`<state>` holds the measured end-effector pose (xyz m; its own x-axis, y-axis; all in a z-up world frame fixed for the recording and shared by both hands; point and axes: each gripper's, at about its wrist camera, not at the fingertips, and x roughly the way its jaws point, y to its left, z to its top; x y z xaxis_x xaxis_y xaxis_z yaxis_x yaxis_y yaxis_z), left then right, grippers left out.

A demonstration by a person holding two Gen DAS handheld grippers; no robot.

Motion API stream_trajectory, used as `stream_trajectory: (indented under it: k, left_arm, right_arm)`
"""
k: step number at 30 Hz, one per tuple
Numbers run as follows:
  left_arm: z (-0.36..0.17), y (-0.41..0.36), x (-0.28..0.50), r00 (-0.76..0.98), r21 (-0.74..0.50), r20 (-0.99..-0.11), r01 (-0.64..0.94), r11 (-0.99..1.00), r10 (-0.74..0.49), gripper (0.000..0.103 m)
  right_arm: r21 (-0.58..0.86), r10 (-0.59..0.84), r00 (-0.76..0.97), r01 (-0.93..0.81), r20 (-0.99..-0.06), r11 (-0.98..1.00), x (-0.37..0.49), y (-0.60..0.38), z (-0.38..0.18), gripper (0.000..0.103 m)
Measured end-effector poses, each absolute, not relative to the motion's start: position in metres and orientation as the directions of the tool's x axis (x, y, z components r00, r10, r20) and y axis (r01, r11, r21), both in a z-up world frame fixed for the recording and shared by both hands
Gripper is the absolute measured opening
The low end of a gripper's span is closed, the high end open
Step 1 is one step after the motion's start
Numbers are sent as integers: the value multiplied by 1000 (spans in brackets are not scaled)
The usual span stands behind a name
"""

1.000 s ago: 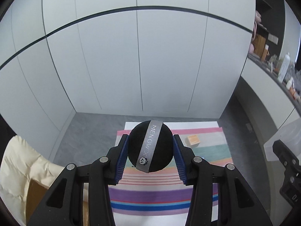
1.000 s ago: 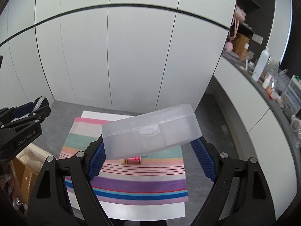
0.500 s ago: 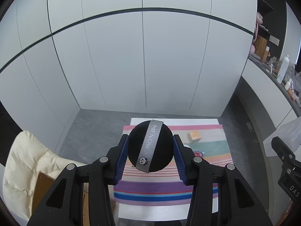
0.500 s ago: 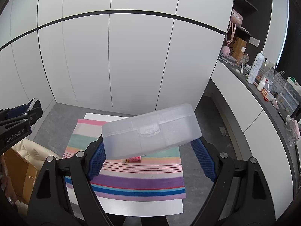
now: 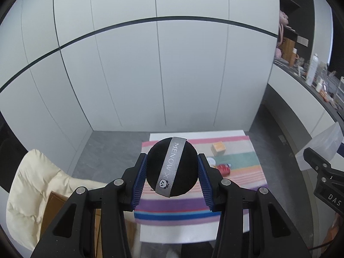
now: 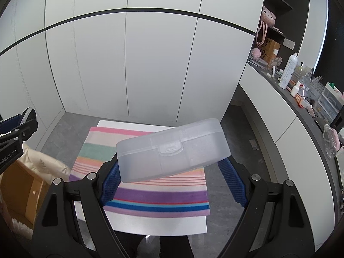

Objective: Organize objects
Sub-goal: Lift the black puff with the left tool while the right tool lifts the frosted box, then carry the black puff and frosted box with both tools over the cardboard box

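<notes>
Off the table's left edge, a cream padded chair [image 5: 36, 185] holds a brown cardboard box [image 5: 53, 210].

The left gripper [image 5: 172, 168] has its jaws closed partway on a black round puff [image 5: 172, 167], the blue pads pressing both sides. A grey ribbon [image 5: 169, 167] printed "MENOW X", with a small panda mark, runs over the front of the puff. The puff hangs in the air above the table [image 5: 193, 234], over the left half of the striped cloth [image 5: 176, 212] that covers most of the white top.

On the cloth, toward the far right corner, an orange-topped cube [image 5: 218, 148] sits on the pale stripe. Nearer, just beside the left gripper's right finger, lie a small round white thing [image 5: 211, 161] and a red can [image 5: 223, 168] on its side; whether they touch cannot be told.

The right gripper [image 6: 174, 178] has its jaws spread wide around a frosted clear plastic box [image 6: 172, 148], lid latched, tilted with its right end higher. The left pad meets the box's left end; contact at the right pad is hidden behind the box. The box is held above the middle of the cloth.

Well right of the table, a dark counter [image 6: 301, 111] carries bottles and small drawers.
</notes>
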<state>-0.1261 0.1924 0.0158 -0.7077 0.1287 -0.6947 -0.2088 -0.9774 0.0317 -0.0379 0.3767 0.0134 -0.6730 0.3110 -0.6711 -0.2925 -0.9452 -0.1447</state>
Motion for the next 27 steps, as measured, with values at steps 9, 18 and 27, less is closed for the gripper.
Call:
stream_trajectory:
  k: [9,18,27]
  left_arm:
    - [19,177,-67,-702,28,-687,-285,-958,188,47]
    - [-5,151,2,-692,9,-693,-288,-958,201,47]
    - [-24,125,49,-662,-54,-715,-270,-961,226,47]
  right_arm:
    - [-95,238,-702,-238,-671,-967,16,357,6,86]
    - [-33,172,-698,-208,-695,-978,78,347,-22,86]
    - [54,81,-651,-185,-755,-981,142,347,-57,86]
